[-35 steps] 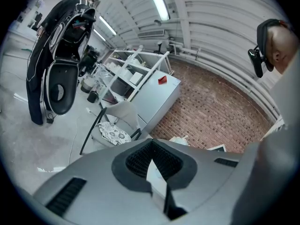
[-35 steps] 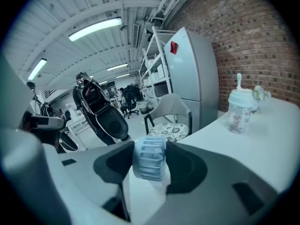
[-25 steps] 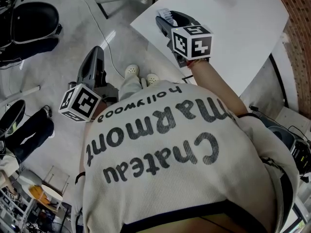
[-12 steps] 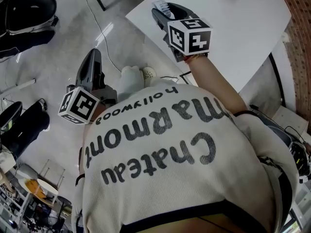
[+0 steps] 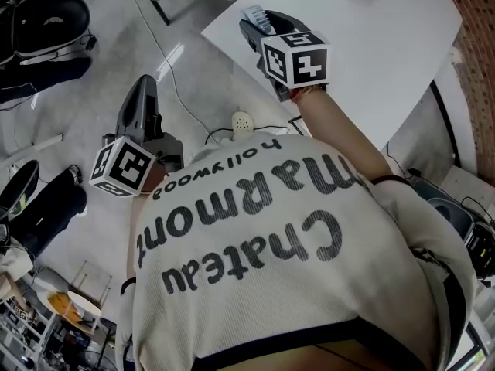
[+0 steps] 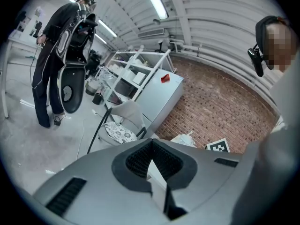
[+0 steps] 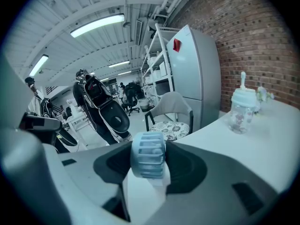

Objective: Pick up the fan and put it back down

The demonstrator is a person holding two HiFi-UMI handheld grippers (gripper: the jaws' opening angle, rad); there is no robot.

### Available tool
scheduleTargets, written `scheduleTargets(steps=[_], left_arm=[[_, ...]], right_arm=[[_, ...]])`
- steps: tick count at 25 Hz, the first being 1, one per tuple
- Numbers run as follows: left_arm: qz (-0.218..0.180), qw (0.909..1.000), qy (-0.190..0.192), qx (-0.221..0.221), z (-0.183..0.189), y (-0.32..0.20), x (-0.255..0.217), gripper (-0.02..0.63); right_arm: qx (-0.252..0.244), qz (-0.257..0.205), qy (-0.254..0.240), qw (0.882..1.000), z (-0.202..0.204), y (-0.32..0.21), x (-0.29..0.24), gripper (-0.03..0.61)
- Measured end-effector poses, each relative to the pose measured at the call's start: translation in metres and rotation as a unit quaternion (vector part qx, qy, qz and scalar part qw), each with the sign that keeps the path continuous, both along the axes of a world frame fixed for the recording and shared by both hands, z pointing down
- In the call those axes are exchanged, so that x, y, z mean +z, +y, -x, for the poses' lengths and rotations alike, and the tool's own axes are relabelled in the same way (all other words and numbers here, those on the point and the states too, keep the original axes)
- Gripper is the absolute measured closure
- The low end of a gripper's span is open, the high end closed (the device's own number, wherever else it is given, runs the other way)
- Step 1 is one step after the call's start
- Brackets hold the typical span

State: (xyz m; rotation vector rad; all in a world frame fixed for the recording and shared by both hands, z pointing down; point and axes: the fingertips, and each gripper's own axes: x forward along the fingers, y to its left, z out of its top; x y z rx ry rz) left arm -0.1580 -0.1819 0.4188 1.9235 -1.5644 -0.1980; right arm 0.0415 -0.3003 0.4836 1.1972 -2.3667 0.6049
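**Head view.** The right forearm (image 5: 340,134) reaches out from the printed sweater (image 5: 294,269) toward the white bench (image 5: 387,45). It carries the right claw (image 5: 254,28) over the bench's near corner, pointing away and somewhat down. At the claw's tip sits the ribbed fan (image 5: 254,12) (the only fan in any view). Whether its foot touches the bench cannot be told. The left claw (image 5: 144,90) is held low at the person's left side, over the grey floor (image 5: 93,83) and well apart from the bench. Near it lie a trailing cable (image 5: 166,64) and one pale shoe (image 5: 242,120). There are two claws, each with one marker cube.

**Left gripper view.** The left claw's jaws meet at their tips and nothing is between them (only a sliver of pale background shows behind the tips). This view alone shows one person (image 6: 56,55) in dark clothes standing on the floor, and a brick wall (image 6: 220,111).

**Right gripper view.** The jaws stand partway apart and press on the fan from both sides. Its pale blue slatted round head sits upright on a white body (the head view gives just a ribbed edge). Only here do we see one bottle (image 7: 243,108) standing on the bench off to the right, well apart from the fan. Behind are one chair (image 7: 174,111) with a patterned seat and one tall fridge (image 7: 199,69).
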Motion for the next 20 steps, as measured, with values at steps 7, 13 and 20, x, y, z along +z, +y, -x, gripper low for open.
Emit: scheduleTargets(steps=[7, 13, 20], left_arm=[[0.002, 1.0000, -0.001, 0.006, 0.010, 0.010, -0.005, 0.612], [0.003, 1.0000, -0.001, 0.006, 0.023, 0.013, -0.010, 0.612], [0.002, 1.0000, 0.003, 0.009, 0.027, 0.019, -0.012, 0.612]], right_arm=[[0.022, -0.004, -0.007, 1.000, -0.001, 0.001, 0.001, 0.364], [0.048, -0.001, -0.013, 0.999, -0.002, -0.006, -0.001, 0.364], [0.049, 0.005, -0.008, 0.999, 0.002, -0.004, -0.002, 0.347]])
